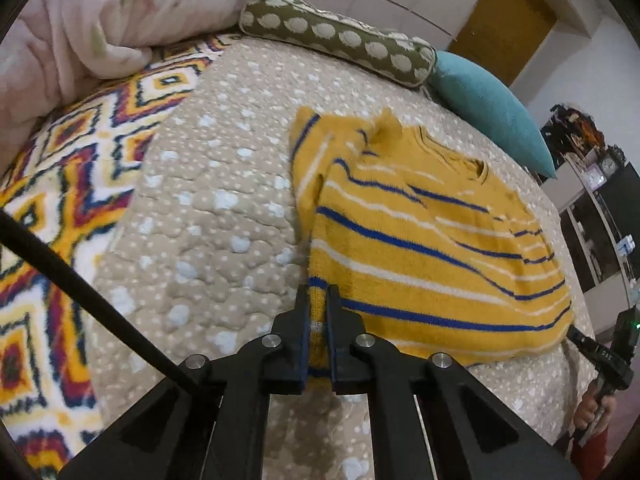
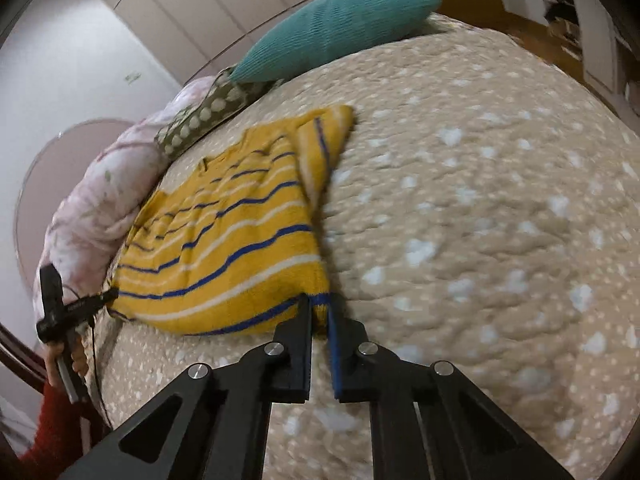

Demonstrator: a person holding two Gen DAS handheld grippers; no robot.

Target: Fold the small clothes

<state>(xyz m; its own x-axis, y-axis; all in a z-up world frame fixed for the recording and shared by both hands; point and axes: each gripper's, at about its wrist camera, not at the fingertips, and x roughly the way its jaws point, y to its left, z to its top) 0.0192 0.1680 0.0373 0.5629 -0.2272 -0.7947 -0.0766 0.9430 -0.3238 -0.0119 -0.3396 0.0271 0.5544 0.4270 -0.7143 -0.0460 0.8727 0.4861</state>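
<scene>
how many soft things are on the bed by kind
sweater: 1
pillows: 2, one teal, one olive with pale dots
pink quilt: 1
patterned blanket: 1
total: 5

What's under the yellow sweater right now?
The sweater lies flat on the beige dotted quilt, which shows all round it. Its sleeves look folded in. Both grippers pinch its near hem corners. Anything beneath the fabric is covered.
</scene>
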